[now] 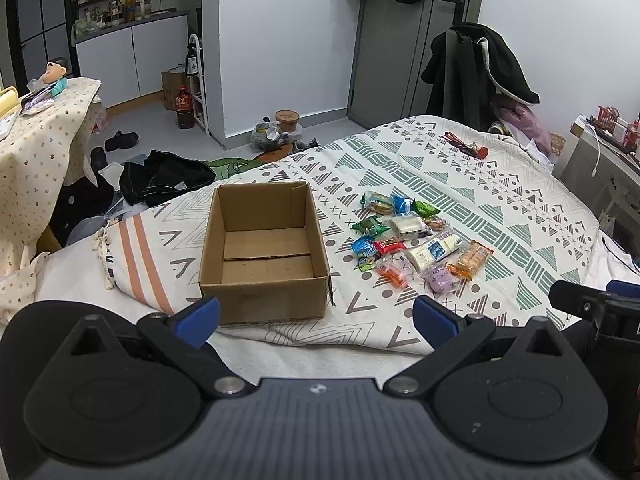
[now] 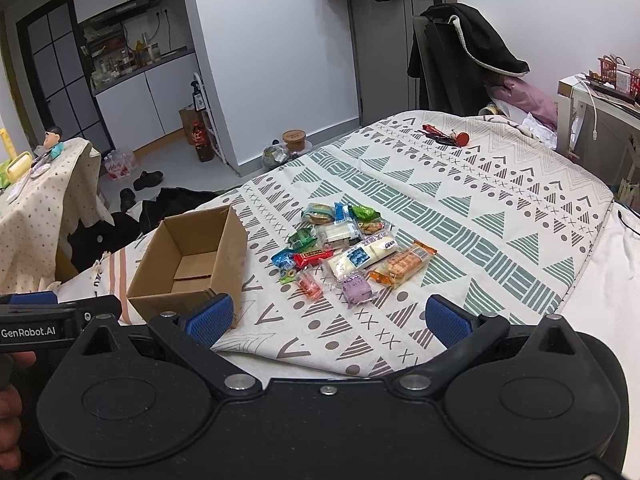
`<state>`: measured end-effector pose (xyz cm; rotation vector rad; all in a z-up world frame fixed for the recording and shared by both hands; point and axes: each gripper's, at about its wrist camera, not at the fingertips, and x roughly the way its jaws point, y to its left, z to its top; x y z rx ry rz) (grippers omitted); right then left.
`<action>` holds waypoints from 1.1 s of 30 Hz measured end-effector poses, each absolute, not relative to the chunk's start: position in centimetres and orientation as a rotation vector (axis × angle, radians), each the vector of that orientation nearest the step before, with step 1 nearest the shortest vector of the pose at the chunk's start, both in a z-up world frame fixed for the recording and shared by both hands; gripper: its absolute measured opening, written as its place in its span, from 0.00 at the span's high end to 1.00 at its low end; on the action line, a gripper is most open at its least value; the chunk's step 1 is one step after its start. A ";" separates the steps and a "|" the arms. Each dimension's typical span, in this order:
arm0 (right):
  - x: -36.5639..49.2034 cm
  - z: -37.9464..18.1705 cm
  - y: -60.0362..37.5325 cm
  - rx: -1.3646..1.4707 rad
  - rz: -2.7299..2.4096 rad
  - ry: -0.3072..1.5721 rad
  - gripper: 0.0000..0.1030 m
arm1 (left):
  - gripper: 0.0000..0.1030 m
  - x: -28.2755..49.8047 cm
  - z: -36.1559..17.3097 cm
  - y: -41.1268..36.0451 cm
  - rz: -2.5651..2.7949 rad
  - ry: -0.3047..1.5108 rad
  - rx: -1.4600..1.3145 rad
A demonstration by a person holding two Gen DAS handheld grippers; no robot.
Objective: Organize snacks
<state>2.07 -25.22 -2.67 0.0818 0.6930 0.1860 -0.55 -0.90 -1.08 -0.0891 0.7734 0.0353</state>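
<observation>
Blue pads on both tools, spread wide apart, nothing held. Left tool (image 1: 316, 316) low over the near edge of the bed, right tool (image 2: 328, 322) beside it, same height. Just past the left one: brown cardboard box (image 1: 266, 252), open on top, nothing inside, resting on the patterned blanket (image 1: 460, 184). Right of the box, close but not touching: a heap of small snack packets (image 2: 348, 256). Nearest: purple packet (image 2: 356, 290) and small orange one (image 2: 310, 286). Behind them: long orange cracker pack (image 2: 402, 266) and white bar (image 2: 362, 256). Probably light and crinkly, slippery plastic, crackers easy to crush. Best pinched gently across the middle or by a sealed end. Farther back: red thing (image 2: 462, 138) on the blanket, then chair with dark coat (image 2: 468, 48).
</observation>
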 end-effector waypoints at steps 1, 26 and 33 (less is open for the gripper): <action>2.1 -2.7 -25.3 0.081 0.186 0.694 0.00 | 0.01 -0.5 -1.1 -0.9 0.034 0.774 -0.088; 2.4 -2.9 -25.4 0.078 0.184 0.700 0.00 | 0.01 -0.4 -1.1 -1.2 0.036 0.777 -0.083; 2.5 -3.0 -25.4 0.077 0.185 0.702 0.00 | 0.01 0.0 -1.4 -1.6 0.023 0.783 -0.071</action>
